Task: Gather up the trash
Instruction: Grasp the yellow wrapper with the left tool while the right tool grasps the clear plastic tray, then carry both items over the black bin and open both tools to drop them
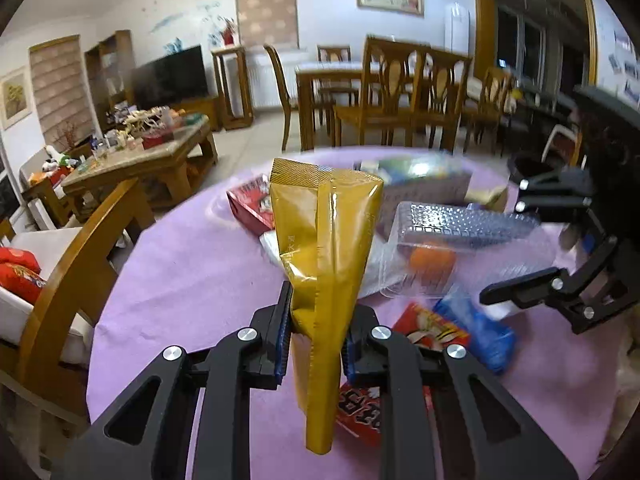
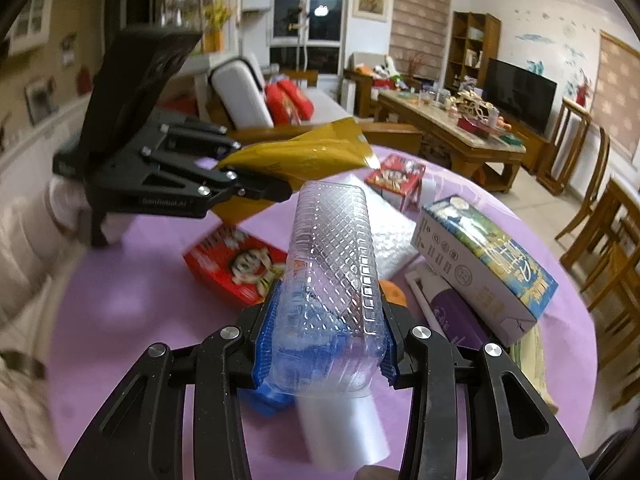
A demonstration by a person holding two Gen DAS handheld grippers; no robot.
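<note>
- The left gripper (image 1: 316, 328) is clamping a gold foil pouch (image 1: 324, 264) upright above the purple tablecloth (image 1: 180, 280) — bare cloth lying leftward toward its edge.
- The right gripper (image 2: 326, 332) is squeezing a clear plastic clamshell (image 2: 332, 264) above that tablecloth's clutter — a red snack box (image 2: 236, 264) sitting just left.

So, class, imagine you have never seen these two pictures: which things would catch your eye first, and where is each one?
First, the gold pouch, standing upright and pinched in the left hand-held gripper above the purple tablecloth. Next, the clear plastic container, clamped in the right hand-held gripper. Beneath both, bright litter lies on the cloth: a red snack packet and a white and blue carton.
</note>
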